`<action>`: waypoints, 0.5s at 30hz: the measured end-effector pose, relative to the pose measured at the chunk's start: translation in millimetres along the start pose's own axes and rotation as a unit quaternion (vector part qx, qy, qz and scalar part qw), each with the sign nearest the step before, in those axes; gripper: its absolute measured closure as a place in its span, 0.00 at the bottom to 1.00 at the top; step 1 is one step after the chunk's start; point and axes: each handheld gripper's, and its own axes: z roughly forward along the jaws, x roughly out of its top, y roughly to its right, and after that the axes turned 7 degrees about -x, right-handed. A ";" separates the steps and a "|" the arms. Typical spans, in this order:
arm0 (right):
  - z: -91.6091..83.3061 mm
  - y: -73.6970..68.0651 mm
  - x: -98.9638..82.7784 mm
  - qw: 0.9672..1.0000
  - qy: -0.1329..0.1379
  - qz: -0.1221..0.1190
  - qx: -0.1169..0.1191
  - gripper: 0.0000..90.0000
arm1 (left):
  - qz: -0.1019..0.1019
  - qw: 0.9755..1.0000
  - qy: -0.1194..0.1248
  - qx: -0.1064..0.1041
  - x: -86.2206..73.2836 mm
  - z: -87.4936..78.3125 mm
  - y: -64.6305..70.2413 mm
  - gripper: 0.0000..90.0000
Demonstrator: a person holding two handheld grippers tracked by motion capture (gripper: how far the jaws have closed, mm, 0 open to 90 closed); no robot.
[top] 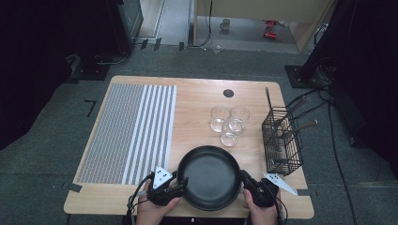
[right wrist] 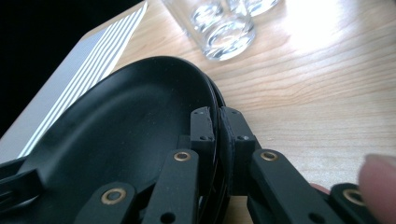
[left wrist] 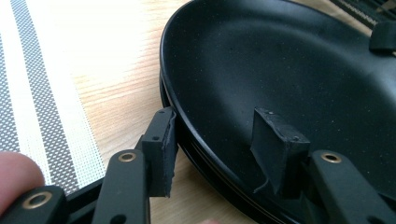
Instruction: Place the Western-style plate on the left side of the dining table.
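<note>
At the near edge of the worktop (top: 197, 93) sits the black plate (top: 209, 176), between my two tongs. My right tongs (right wrist: 219, 126) are clenched on its right rim, one jaw inside and one outside. My left tongs (left wrist: 219, 144) straddle the left rim with a gap on the inner side, so they grasp nothing yet. I judge the step to be taking a two-sided hold before lifting. Next the left jaws should pinch the rim firmly, then both hands should rise level, clear of the drinking glasses (top: 229, 124) beyond.
</note>
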 end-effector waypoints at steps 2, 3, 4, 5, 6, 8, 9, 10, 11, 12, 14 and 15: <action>-0.3 -5.5 -3.0 1.000 0.011 0.002 -0.019 0.95 | -0.005 1.000 0.000 0.001 0.0 -0.5 0.8 0.59; -0.4 -8.4 -4.0 0.999 0.014 0.007 -0.029 0.95 | -0.009 1.000 -0.002 0.001 0.3 -0.9 1.1 0.59; -0.5 -10.3 -5.3 0.999 0.018 0.008 -0.036 0.95 | -0.012 1.000 -0.004 0.001 0.5 -1.5 1.4 0.59; -0.4 -11.8 -6.8 0.999 0.024 0.010 -0.041 0.95 | -0.016 1.000 -0.004 0.000 0.4 -2.2 1.7 0.59; -0.4 -12.1 -8.2 0.999 0.029 0.017 -0.042 0.95 | -0.018 1.000 -0.004 0.000 -0.1 -2.9 1.9 0.59; -0.8 -10.1 -9.3 0.998 0.030 0.033 -0.033 0.96 | -0.016 1.000 -0.001 0.003 -2.3 -3.5 3.3 0.61; -1.0 -8.8 -8.8 0.998 0.026 0.042 -0.027 0.96 | -0.018 1.000 0.001 0.004 -2.8 -3.6 3.7 0.61; -0.8 -8.1 -8.1 0.998 0.023 0.047 -0.025 0.96 | -0.021 1.000 0.003 0.003 -3.0 -3.7 3.3 0.61; -0.4 -8.3 -7.3 0.998 0.021 0.045 -0.025 0.96 | -0.023 1.000 0.004 0.001 -3.1 -3.9 2.5 0.61; 1.1 -11.1 -6.8 0.999 0.019 0.038 -0.029 0.96 | -0.030 1.000 0.006 -0.001 -3.2 -4.1 2.0 0.61; 1.4 -12.5 -7.0 0.999 0.017 0.037 -0.031 0.96 | -0.041 0.999 0.010 -0.007 -3.3 -4.5 0.4 0.61; 2.3 -13.5 -7.2 0.999 0.016 0.032 -0.031 0.96 | -0.046 0.999 0.011 -0.012 -3.4 -5.0 -1.3 0.61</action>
